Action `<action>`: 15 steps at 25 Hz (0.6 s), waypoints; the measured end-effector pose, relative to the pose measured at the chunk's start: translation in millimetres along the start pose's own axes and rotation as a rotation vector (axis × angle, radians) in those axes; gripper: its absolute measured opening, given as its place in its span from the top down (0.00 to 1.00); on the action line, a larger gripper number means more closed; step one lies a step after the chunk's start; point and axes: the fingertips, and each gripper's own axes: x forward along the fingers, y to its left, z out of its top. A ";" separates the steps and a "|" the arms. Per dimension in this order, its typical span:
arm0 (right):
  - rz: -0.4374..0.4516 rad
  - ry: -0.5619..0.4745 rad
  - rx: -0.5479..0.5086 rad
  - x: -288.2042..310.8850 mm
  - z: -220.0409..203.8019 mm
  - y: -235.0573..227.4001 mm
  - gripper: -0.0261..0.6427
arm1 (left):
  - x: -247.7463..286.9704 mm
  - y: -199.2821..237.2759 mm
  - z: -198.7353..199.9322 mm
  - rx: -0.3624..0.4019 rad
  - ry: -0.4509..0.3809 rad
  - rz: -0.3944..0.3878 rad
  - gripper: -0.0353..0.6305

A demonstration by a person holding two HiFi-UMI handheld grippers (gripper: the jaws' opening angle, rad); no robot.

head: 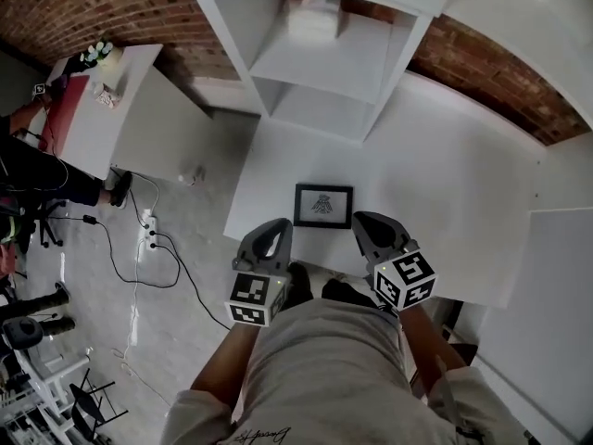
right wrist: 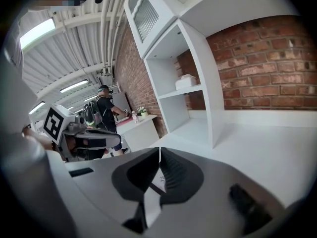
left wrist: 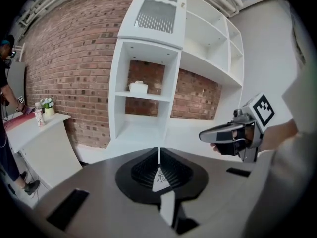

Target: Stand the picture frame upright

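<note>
White table (head: 445,184), picture frame (head: 323,206) lying flat, left gripper (head: 275,229) and right gripper (head: 369,224) fingers closed, holding nothing

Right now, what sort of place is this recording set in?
Probably a studio or lab workspace, not a home: bare brick wall, a white shelf unit, and a power strip with cables on the floor.

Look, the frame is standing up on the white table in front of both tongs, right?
No. The frame lies flat on the white table, not standing up; the head view shows it. It is in front of the left tongs and right tongs.
</note>
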 end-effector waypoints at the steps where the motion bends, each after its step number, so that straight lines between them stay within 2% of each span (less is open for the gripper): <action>1: -0.013 0.002 0.008 3.7 -1.9 -2.7 0.92 | 4.6 3.7 -2.8 0.002 0.012 -0.010 0.91; 5: -0.049 0.014 0.032 18.7 -8.3 -11.5 0.92 | 23.9 18.0 -12.9 0.003 0.049 -0.040 0.91; 10: -0.090 0.032 0.075 31.8 -19.9 -20.0 0.92 | 47.9 29.6 -30.7 -0.048 0.093 -0.064 0.91; 15: -0.133 0.068 0.110 40.2 -44.4 -33.3 0.92 | 66.9 32.6 -59.3 -0.063 0.165 -0.084 0.91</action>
